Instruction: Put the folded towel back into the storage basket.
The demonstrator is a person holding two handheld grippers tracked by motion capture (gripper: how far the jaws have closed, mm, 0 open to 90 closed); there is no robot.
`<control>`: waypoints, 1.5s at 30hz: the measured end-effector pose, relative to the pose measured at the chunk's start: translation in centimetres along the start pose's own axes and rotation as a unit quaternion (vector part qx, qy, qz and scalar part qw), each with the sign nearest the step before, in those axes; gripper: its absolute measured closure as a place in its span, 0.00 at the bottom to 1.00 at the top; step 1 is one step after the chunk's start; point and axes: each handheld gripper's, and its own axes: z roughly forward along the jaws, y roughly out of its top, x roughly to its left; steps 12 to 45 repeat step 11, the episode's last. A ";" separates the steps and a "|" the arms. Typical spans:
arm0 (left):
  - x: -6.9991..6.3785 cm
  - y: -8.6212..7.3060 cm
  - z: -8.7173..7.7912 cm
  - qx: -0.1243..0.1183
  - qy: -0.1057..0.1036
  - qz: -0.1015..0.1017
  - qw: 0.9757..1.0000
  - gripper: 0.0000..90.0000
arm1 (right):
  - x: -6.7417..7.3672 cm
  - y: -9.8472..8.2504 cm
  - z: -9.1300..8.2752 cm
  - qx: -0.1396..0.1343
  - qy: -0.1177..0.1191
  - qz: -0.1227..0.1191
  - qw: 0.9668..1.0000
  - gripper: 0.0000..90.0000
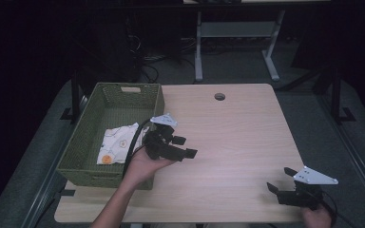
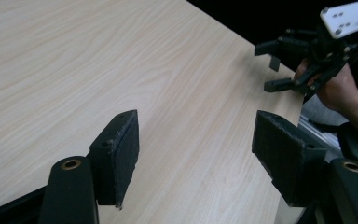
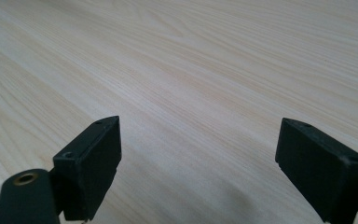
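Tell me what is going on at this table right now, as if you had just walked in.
A person sits at a light wooden table with a two-jaw gripper in each hand. The left gripper hangs just right of a green woven basket, open and empty, pointing out over the bare tabletop. A folded white cloth with small prints lies inside the basket. The right gripper sits near the table's front right corner, also open with nothing between its fingers.
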 end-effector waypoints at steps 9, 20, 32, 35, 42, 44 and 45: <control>-1.1 -0.5 1.9 0.017 -0.003 0.020 1.000 0.34 | -0.2 -0.2 0.0 0.003 -0.006 0.005 1.000 0.15; -1.4 -0.6 2.2 0.016 -0.005 0.025 1.000 0.33 | -0.2 -0.2 0.0 0.000 -0.005 0.002 1.000 0.15; -1.4 -0.6 2.2 0.016 -0.005 0.025 1.000 0.33 | -0.2 -0.2 0.0 0.000 -0.005 0.002 1.000 0.15; -1.4 -0.6 2.2 0.016 -0.005 0.025 1.000 0.33 | -0.2 -0.2 0.0 0.000 -0.005 0.002 1.000 0.15; -1.4 -0.6 2.2 0.016 -0.005 0.025 1.000 0.33 | -0.2 -0.2 0.0 0.000 -0.005 0.002 1.000 0.15; -1.4 -0.6 2.2 0.016 -0.005 0.025 1.000 0.33 | -0.2 -0.2 0.0 0.000 -0.005 0.002 1.000 0.15; -1.4 -0.6 2.2 0.016 -0.005 0.025 1.000 0.33 | -0.2 -0.2 0.0 0.000 -0.005 0.002 1.000 0.15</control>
